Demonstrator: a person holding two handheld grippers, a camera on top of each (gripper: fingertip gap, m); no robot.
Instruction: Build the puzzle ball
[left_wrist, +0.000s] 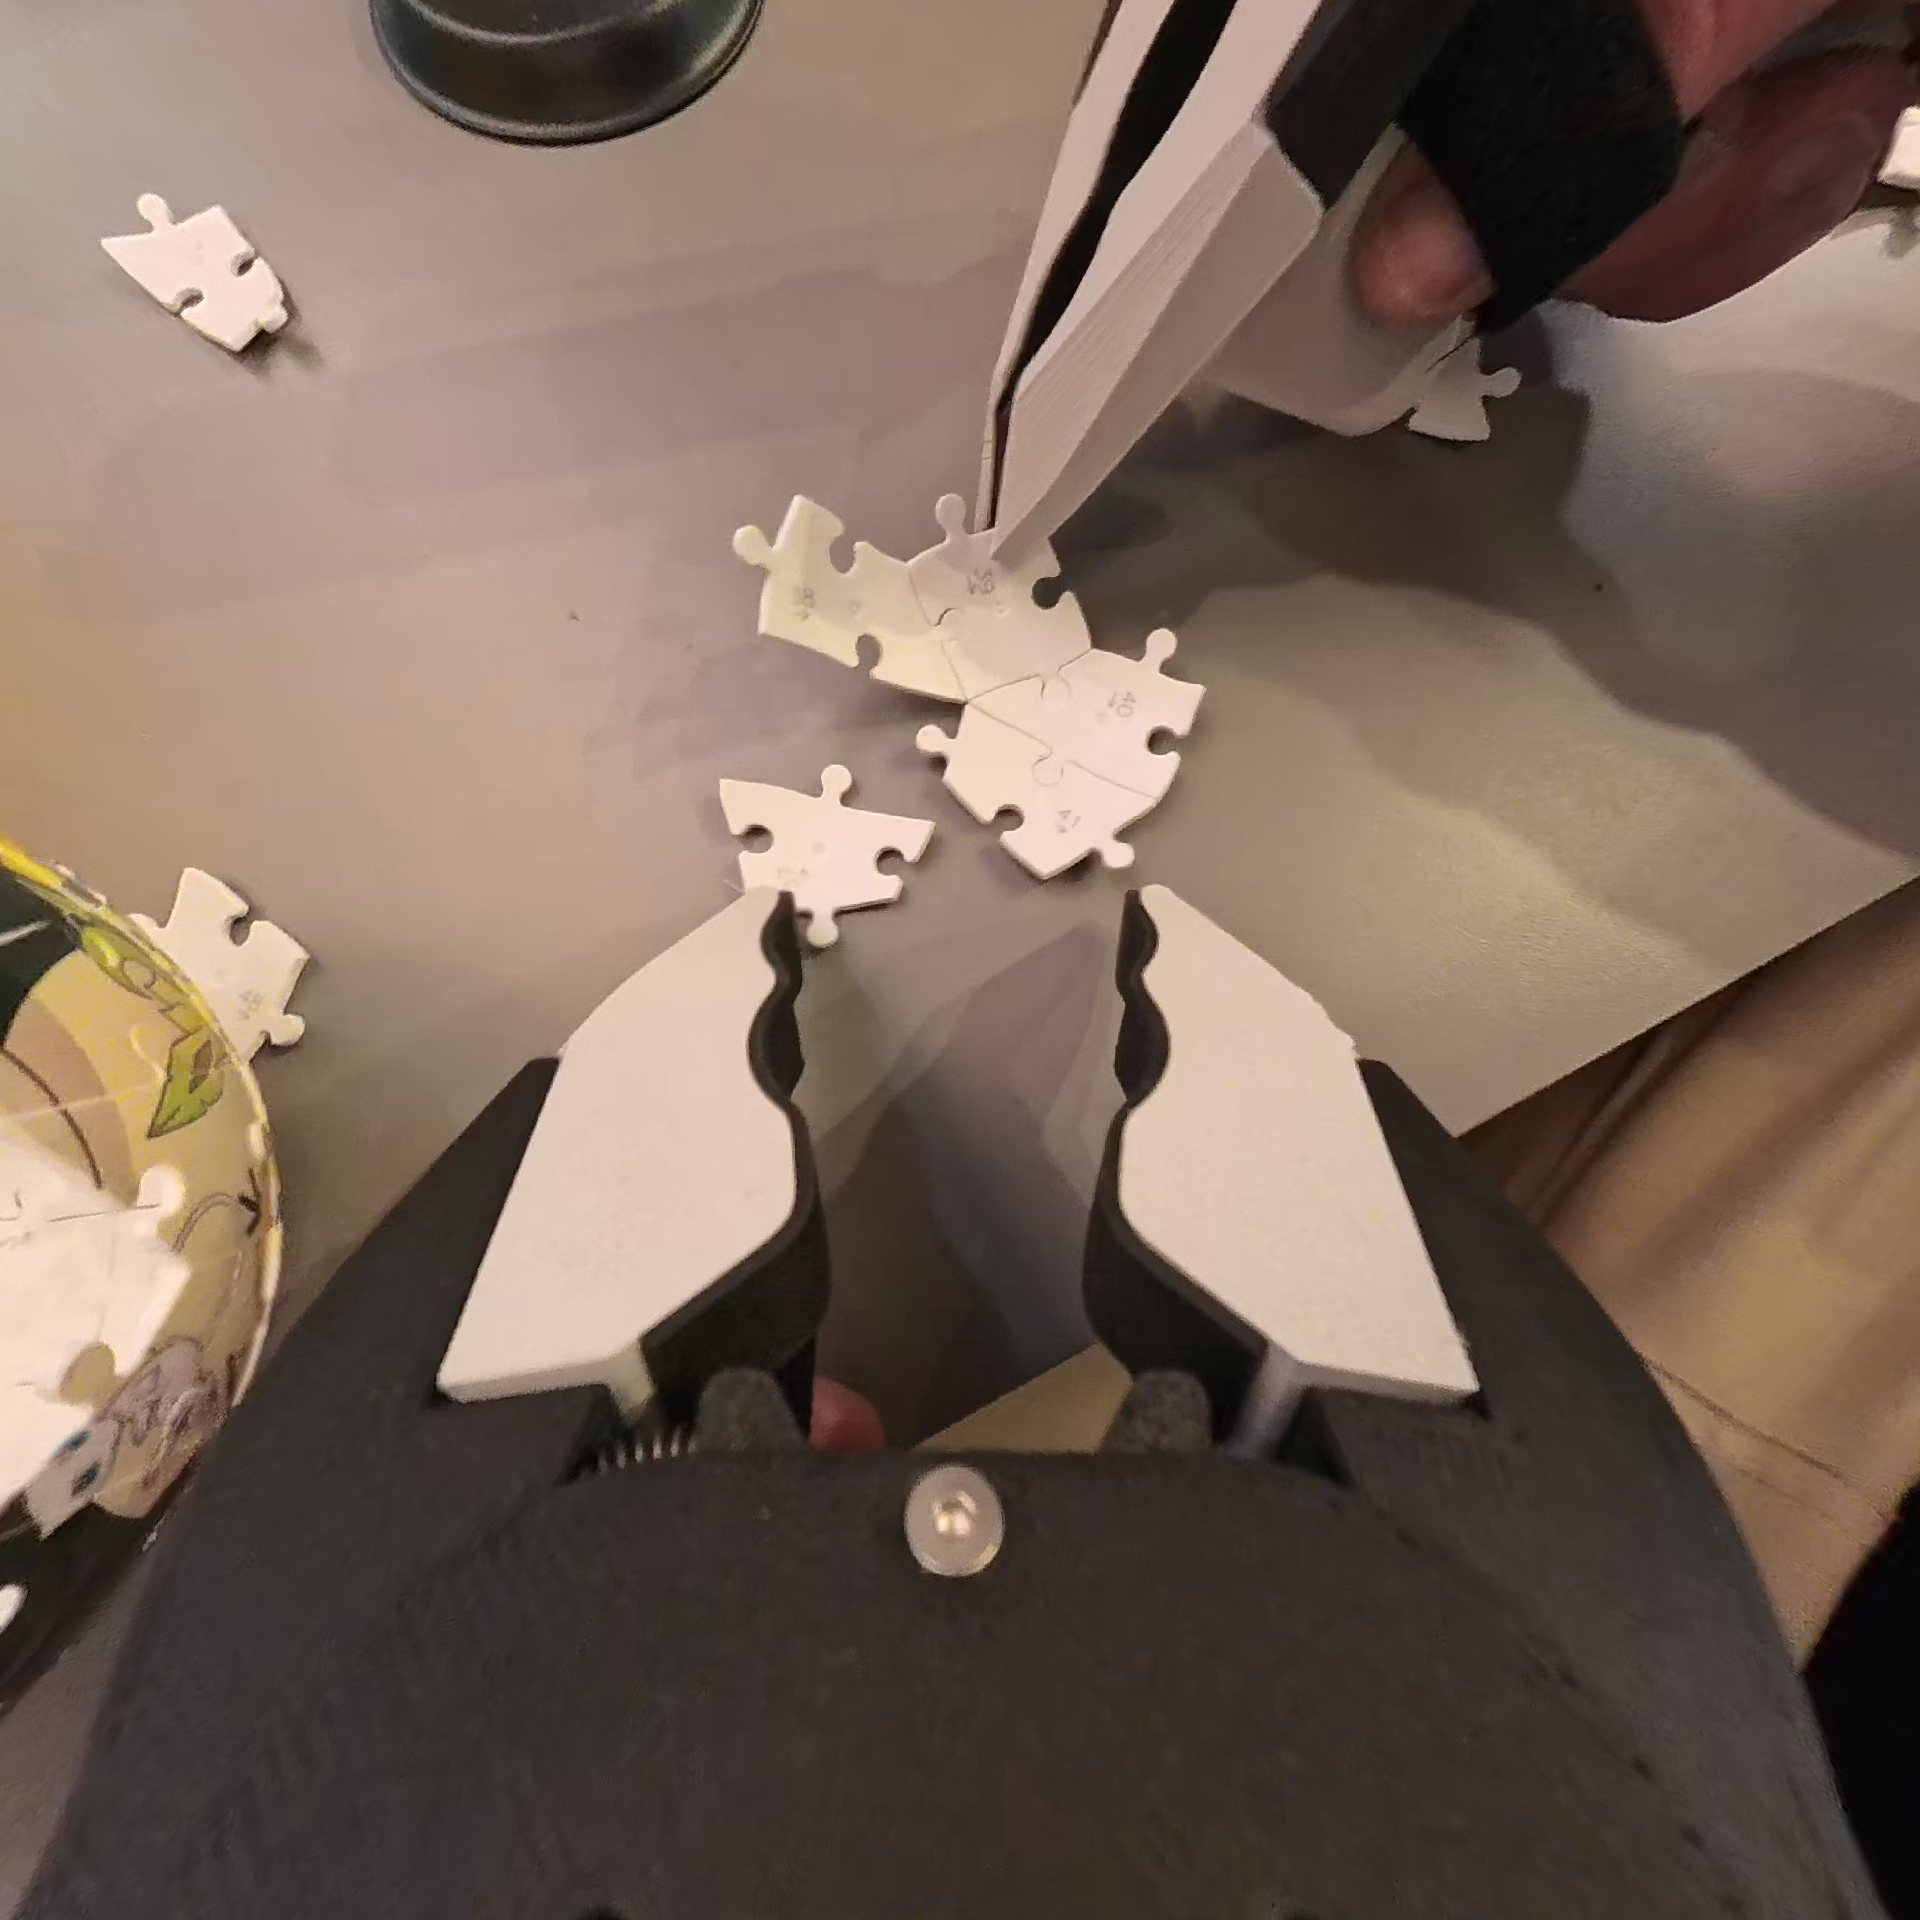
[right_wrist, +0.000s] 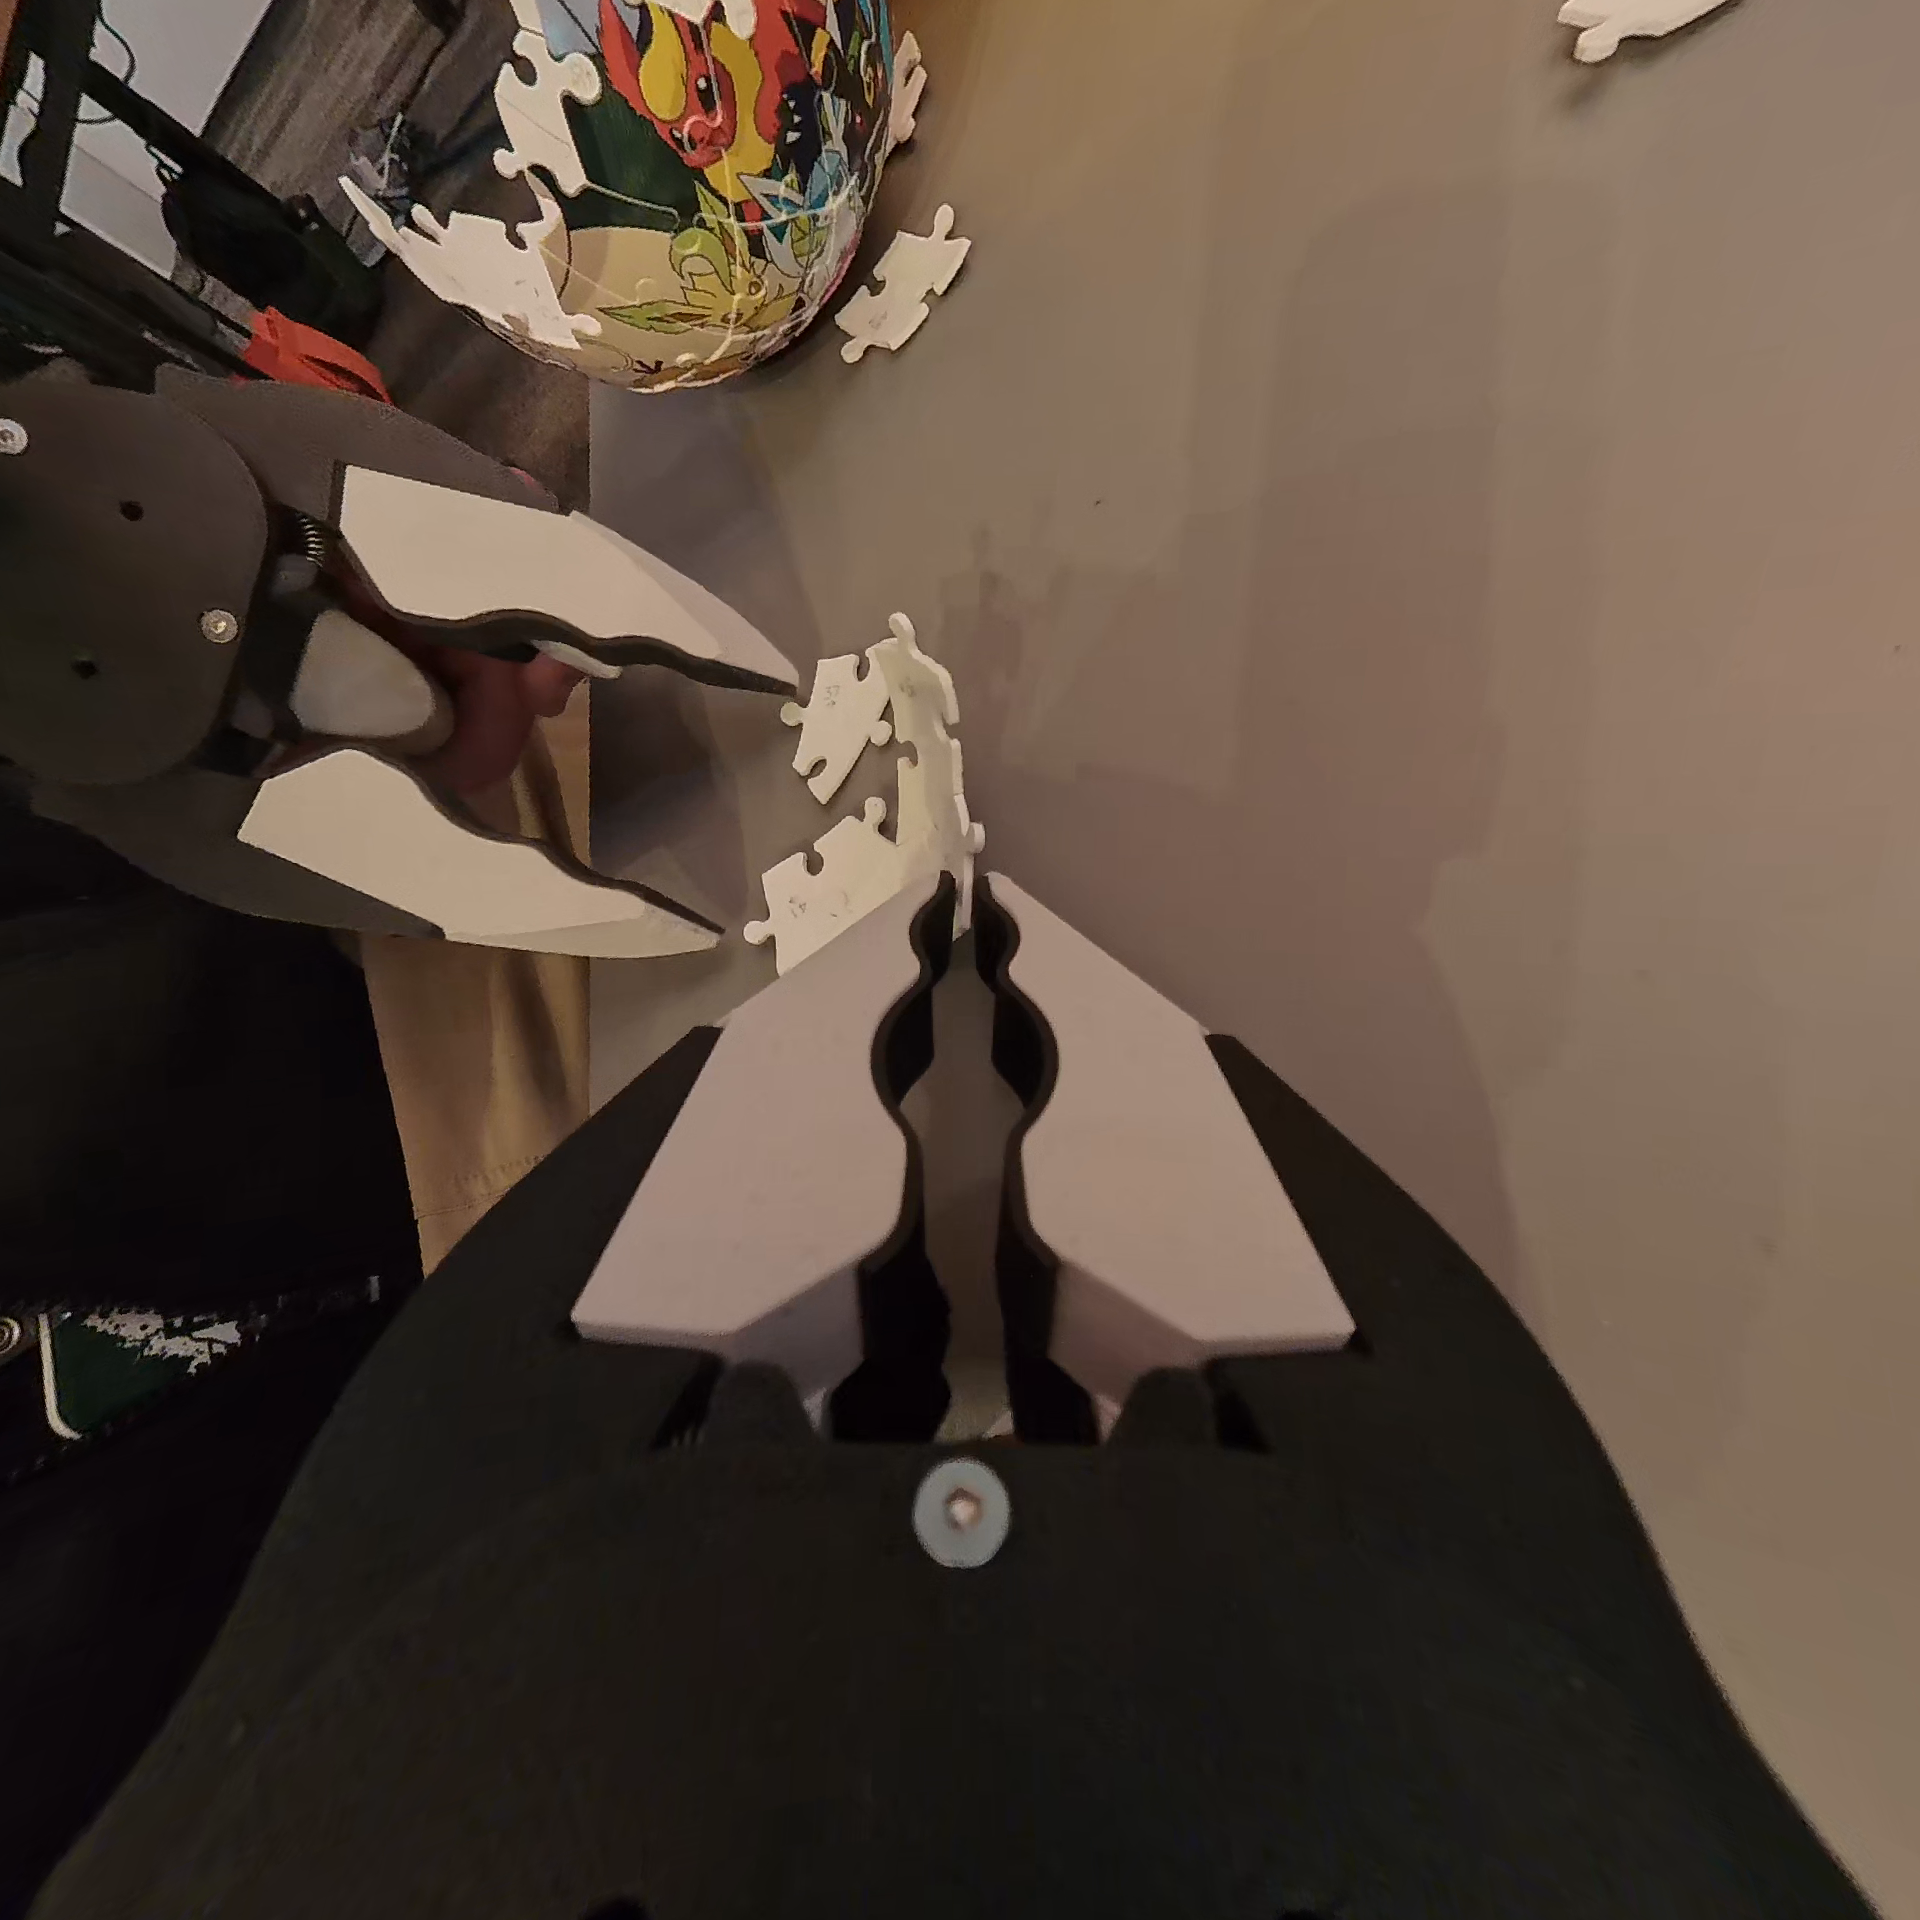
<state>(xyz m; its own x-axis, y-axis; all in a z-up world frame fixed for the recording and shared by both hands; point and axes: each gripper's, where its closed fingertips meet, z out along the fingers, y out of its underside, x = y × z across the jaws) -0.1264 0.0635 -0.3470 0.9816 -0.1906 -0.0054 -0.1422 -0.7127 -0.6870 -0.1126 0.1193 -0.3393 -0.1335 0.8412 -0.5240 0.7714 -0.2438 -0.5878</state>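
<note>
A strip of joined white puzzle pieces (left_wrist: 997, 665) lies face down on the grey table (left_wrist: 468, 623). My right gripper (left_wrist: 1000, 525) comes in from the upper right and is shut on the strip's far edge; in its own view the jaws (right_wrist: 961, 896) pinch the strip (right_wrist: 930, 748), seen edge-on. A loose white piece (left_wrist: 826, 847) lies just left of the strip. My left gripper (left_wrist: 958, 912) is open, its left fingertip (left_wrist: 777, 914) at that loose piece (right_wrist: 842, 717). It also shows in the right wrist view (right_wrist: 756, 812). The part-built colourful puzzle ball (right_wrist: 717, 197) stands nearby.
The ball (left_wrist: 135, 1143) sits at my lower left with a loose piece (left_wrist: 241, 966) beside it. More loose pieces lie at the far left (left_wrist: 197, 260) and under the right hand (left_wrist: 1460, 400). A dark round object (left_wrist: 566, 73) stands at the back. The table edge (left_wrist: 1621, 1023) runs lower right. Tip to tip, the grippers are about 7 cm apart. The right tips stand about 15 cm off the dark round object (left_wrist: 566, 73).
</note>
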